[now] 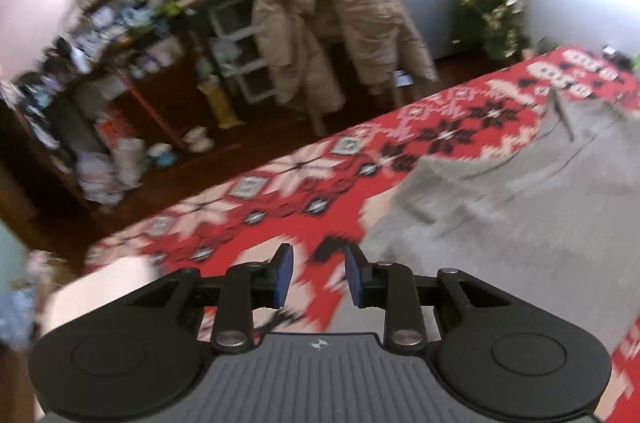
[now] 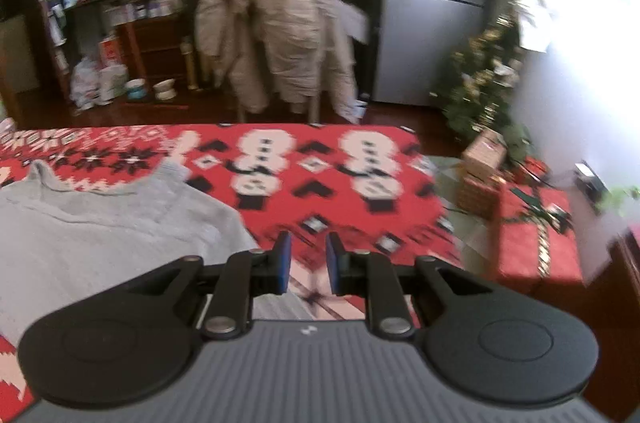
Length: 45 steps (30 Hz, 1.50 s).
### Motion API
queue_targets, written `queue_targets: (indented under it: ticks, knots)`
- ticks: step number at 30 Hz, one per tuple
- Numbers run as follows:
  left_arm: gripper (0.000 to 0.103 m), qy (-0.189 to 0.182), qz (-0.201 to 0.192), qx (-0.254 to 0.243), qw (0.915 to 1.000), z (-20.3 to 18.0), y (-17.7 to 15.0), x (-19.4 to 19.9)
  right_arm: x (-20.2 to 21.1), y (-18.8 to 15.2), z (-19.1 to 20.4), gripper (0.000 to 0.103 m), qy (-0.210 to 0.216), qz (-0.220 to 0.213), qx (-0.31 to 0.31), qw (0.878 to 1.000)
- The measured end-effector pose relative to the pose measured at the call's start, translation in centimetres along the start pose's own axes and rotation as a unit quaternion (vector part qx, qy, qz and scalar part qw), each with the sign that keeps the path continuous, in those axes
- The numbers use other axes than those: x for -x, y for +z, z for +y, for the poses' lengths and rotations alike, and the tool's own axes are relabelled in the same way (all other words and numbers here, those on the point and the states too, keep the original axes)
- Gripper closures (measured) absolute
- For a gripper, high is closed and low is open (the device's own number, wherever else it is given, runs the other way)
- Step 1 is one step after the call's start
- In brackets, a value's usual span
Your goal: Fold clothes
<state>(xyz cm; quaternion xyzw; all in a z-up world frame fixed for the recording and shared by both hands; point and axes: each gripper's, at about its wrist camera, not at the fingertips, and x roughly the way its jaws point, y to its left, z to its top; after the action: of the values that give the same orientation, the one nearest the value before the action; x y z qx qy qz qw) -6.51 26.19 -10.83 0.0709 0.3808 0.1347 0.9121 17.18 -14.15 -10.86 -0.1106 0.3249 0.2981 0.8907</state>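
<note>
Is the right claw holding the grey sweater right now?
No. The right claw is open and empty over the red patterned cloth, with the grey sweater lying off to its left.

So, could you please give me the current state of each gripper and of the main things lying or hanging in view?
Left gripper: open, empty, above the tablecloth.
Right gripper: open, empty, beside the sweater.
Grey sweater: spread flat, unfolded, on the tablecloth.
Red patterned tablecloth: spread over the table.
Beige coat: draped over a chair.
Fridge: doors closed.
</note>
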Motion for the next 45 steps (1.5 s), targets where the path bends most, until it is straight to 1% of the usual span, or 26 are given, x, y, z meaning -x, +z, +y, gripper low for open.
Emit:
queue_targets:
  ticks: [2,4,8,9,10,11,12,15,17,18,20,21,22,23,24,25,26,27,28,30,33,35,39,41,43,45]
  knots:
    - [0.075,-0.020,0.019,0.013,0.9995,-0.1,0.4,-2.1,-1.7,0.7,0.9,0.082,0.020,0.008,0.008,1.000]
    - [0.076,-0.021,0.033,0.018,0.9991,-0.2,0.3,-3.5,-3.6,1.2,1.6,0.082,0.039,0.017,0.013,0.999]
    - [0.084,-0.025,0.038,0.017,0.9988,-0.3,0.0,-4.5,-7.0,1.6,2.7,0.082,0.049,0.035,0.021,0.998]
    - [0.089,-0.025,0.037,0.015,0.9989,-0.3,-0.2,-4.6,-7.7,1.6,2.8,0.082,0.048,0.040,0.023,0.998]
    - [0.093,-0.024,0.037,0.014,0.9989,-0.3,-0.4,-4.7,-8.5,1.6,3.0,0.087,0.048,0.046,0.025,0.997]
    - [0.103,-0.024,0.036,0.012,0.9990,-0.4,-0.6,-4.9,-9.1,1.6,3.1,0.094,0.048,0.052,0.026,0.997]
    - [0.103,-0.023,0.036,0.010,0.9990,-0.4,-0.8,-5.0,-9.6,1.5,3.2,0.103,0.049,0.058,0.029,0.997]
    - [0.103,0.018,0.034,0.011,0.9992,-0.1,-1.3,-5.3,-10.2,1.3,3.4,0.103,0.026,0.055,0.042,0.997]
    - [0.103,0.009,0.027,0.041,0.9987,0.9,-1.2,-5.0,-10.1,1.4,2.7,0.103,0.020,0.051,0.024,0.998]
    - [0.098,0.001,0.019,0.057,0.9982,1.4,-1.1,-4.6,-10.0,1.5,2.4,0.101,0.013,0.047,0.016,0.999]
    - [0.096,-0.012,-0.010,0.072,0.9973,2.0,-0.5,-3.5,-9.2,2.0,2.0,0.099,0.011,0.031,0.010,0.999]
    - [0.096,-0.024,-0.024,0.075,0.9966,2.1,0.0,-3.0,-8.7,2.3,1.8,0.099,0.011,0.022,0.008,1.000]
    - [0.096,-0.053,-0.031,0.077,0.9952,2.0,0.5,-2.7,-8.4,2.6,1.9,0.098,0.017,0.016,0.010,1.000]
    - [0.099,-0.086,-0.037,0.078,0.9926,1.8,1.1,-2.5,-8.1,3.0,2.4,0.098,0.031,0.014,0.014,0.999]
    - [0.100,-0.116,-0.036,0.076,0.9897,1.3,1.7,-2.5,-8.0,3.4,3.0,0.098,0.046,0.014,0.019,0.999]
    - [0.100,-0.137,-0.032,0.069,0.9876,0.6,2.3,-2.8,-8.0,3.8,3.9,0.098,0.063,0.019,0.025,0.997]
    - [0.101,-0.151,-0.026,0.059,0.9864,-0.2,2.8,-3.1,-8.2,4.1,4.8,0.098,0.077,0.023,0.031,0.996]
    - [0.101,-0.157,-0.023,0.045,0.9863,-1.1,3.2,-3.5,-8.5,4.5,5.6,0.098,0.088,0.027,0.035,0.995]
    - [0.101,-0.155,-0.018,0.031,0.9872,-2.1,3.5,-4.2,-8.8,4.8,6.5,0.098,0.099,0.030,0.040,0.994]
    - [0.101,-0.152,-0.003,0.023,0.9881,-3.2,3.9,-5.9,-9.6,5.2,8.1,0.098,0.112,0.036,0.045,0.992]
    - [0.101,-0.140,0.019,0.034,0.9894,-3.7,4.0,-8.2,-11.9,5.7,9.7,0.098,0.117,0.051,0.047,0.991]
    - [0.101,-0.139,0.020,0.049,0.9889,-3.5,4.4,-9.0,-13.6,5.9,10.2,0.098,0.114,0.059,0.042,0.991]
    - [0.100,-0.136,0.021,0.065,0.9883,-3.0,4.7,-9.3,-16.0,6.5,10.7,0.099,0.113,0.059,0.031,0.991]
    - [0.100,-0.136,0.022,0.078,0.9874,-2.8,4.7,-9.2,-16.6,6.8,10.7,0.098,0.112,0.061,0.025,0.991]
    - [0.101,-0.131,0.017,0.092,0.9870,-2.5,4.7,-8.9,-16.5,6.9,10.5,0.098,0.112,0.058,0.013,0.992]
    - [0.099,-0.129,0.009,0.105,0.9860,-2.0,4.6,-8.3,-15.0,7.1,10.3,0.096,0.113,0.045,0.009,0.992]
